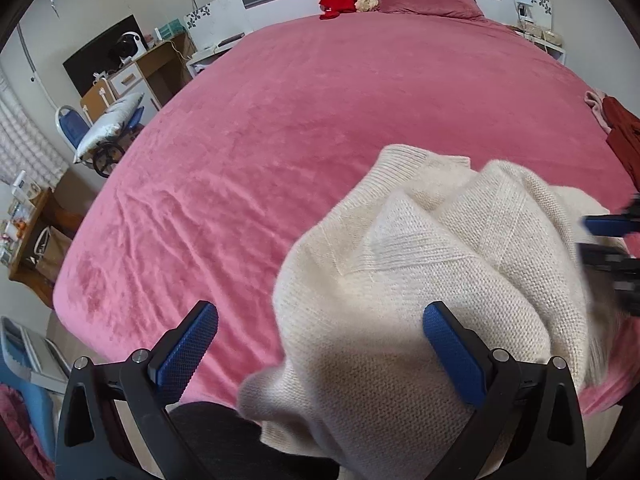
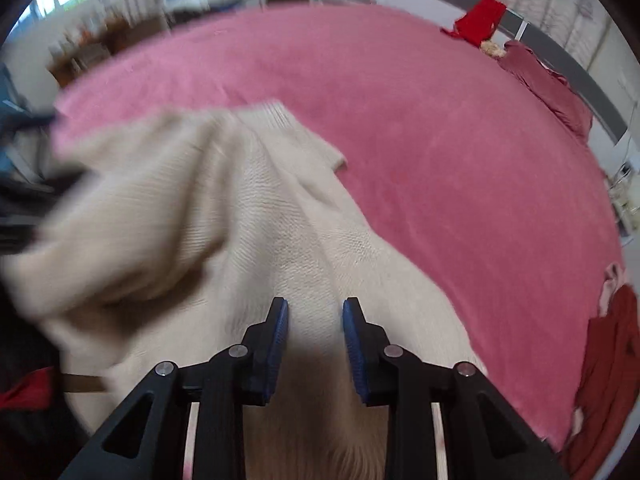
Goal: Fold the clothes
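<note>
The left gripper [image 1: 320, 344] hangs over the near edge of the bed with its jaws spread wide and nothing pinched: its right pad [image 1: 452, 354] lies against the cream knit sweater [image 1: 420, 264], while the other pad stands over bare cover, so this tool looks released, probably waiting to take a new hold. The right gripper [image 2: 315, 344] points steeply down onto the same sweater [image 2: 256, 216]; its jaws stand a little apart, a raised ridge of knit runs up between them, and the pads do not appear to press on it, so I read it as let go rather than clenched, though blur in that view leaves some doubt. The sweater lies bunched and rumpled on the near part of the pink bed cover [image 1: 280, 128], toward the right in the left wrist view, with a ribbed hem or cuff [image 2: 280, 120] thrown out toward the far side; that heap suggests it has been dropped there to be spread flat before any fold, which looks not yet begun. A dark red garment [image 1: 624, 136] waits at the right edge of the bed. As for containers, no basket, bin or box for clothes shows clearly in either view; the clothes simply lie on the bed.
</note>
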A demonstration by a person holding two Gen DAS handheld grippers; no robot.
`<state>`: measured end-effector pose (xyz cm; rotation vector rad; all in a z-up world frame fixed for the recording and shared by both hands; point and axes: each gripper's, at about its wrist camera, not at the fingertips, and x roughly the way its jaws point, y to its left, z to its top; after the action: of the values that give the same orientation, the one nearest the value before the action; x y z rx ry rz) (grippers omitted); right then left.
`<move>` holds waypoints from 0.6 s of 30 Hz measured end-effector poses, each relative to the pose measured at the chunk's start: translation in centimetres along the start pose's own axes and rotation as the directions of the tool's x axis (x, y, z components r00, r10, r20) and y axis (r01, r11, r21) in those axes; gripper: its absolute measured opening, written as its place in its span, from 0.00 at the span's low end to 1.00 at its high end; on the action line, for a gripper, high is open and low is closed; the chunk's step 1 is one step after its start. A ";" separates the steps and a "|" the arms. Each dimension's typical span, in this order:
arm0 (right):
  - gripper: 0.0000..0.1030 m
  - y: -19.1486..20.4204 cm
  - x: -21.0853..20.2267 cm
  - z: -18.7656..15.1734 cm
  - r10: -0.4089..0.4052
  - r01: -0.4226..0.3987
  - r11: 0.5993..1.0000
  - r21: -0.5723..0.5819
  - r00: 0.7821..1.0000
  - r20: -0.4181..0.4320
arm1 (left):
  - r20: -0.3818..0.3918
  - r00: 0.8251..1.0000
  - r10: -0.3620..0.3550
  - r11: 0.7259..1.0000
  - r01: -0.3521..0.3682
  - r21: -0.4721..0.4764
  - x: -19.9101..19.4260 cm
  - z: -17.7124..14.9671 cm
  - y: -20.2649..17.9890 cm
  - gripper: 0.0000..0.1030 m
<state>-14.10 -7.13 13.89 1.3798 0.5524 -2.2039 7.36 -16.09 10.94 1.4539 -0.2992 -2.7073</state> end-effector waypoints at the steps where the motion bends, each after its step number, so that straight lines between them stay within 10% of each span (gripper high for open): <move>1: 0.25 -0.3 0.9 0.1 0.016 -0.016 1.000 0.019 1.000 -0.018 | 0.001 1.000 0.002 1.000 -0.002 -0.001 -0.1 0.2 0.1 1.00; 4: 0.06 -1.8 2.1 0.1 0.094 -0.089 0.991 0.099 0.995 -0.042 | 0.007 1.000 0.012 1.000 -0.012 -0.001 -0.3 0.6 0.5 1.00; 13: 0.05 -2.7 -8.6 -6.8 0.311 -0.310 0.946 0.091 0.951 0.005 | 0.019 0.999 0.048 0.999 -0.047 -0.027 -0.3 1.3 2.3 1.00; 18: 0.05 -1.2 -10.5 -14.0 0.360 -0.353 0.933 0.072 0.909 -0.208 | 0.002 0.997 0.079 0.997 -0.079 -0.022 1.0 1.9 3.1 1.00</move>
<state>-0.85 3.71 17.82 1.6085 0.3060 -1.7891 5.09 -18.94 11.76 1.4012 -0.3188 -2.6427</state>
